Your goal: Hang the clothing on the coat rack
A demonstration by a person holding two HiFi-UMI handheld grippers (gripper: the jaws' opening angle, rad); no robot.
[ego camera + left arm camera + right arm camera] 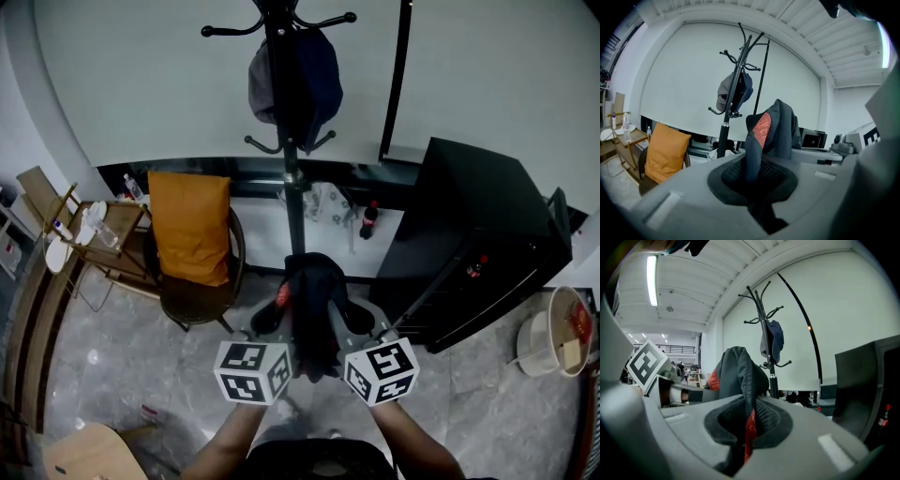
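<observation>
A dark garment with red print (309, 300) hangs bunched between my two grippers, just in front of the black coat rack (286, 112). My left gripper (281, 328) is shut on the garment (768, 136), which rises from between its jaws. My right gripper (349, 330) is shut on the same garment (740, 376), red lining showing in the gap. A dark blue and grey cap (295, 80) hangs on an upper hook of the rack (733, 93); from the right gripper view the rack (764, 329) stands straight ahead.
A dark chair with an orange cushion (190, 225) stands left of the rack. A black cabinet (478, 244) is at the right, a white bucket (553, 333) beyond it. A wooden side table with bottles (89, 234) is far left. A cola bottle (368, 221) stands by the wall.
</observation>
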